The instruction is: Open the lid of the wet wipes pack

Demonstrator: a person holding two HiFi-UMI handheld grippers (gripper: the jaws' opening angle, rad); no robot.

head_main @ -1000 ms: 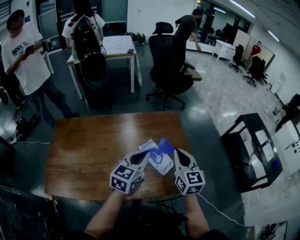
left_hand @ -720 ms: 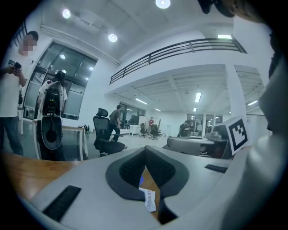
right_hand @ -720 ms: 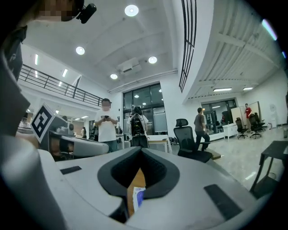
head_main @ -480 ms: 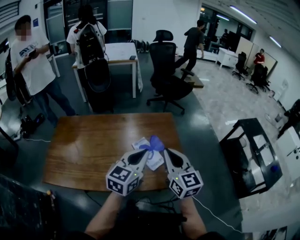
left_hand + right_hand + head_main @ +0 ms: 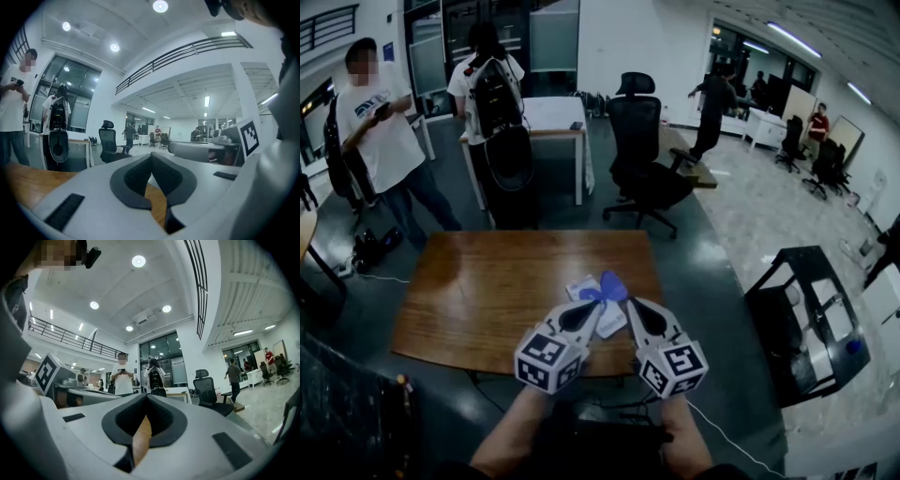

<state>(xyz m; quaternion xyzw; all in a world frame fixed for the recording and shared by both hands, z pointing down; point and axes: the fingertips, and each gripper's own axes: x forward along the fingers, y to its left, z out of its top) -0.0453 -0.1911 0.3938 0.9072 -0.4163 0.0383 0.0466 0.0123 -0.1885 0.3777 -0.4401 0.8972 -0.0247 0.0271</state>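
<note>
Left claw [image 5: 598,307], right claw [image 5: 628,303] pinched closed, empty; wet wipes pack [image 5: 584,291] just beyond tips, blue lid [image 5: 614,286] raised. We would steady pack, fold lid back.

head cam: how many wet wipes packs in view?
1. The wet wipes pack, blue lid raised, is at the near right of the wooden table, partly covered by the left gripper and right gripper tips. No others visible.
</note>
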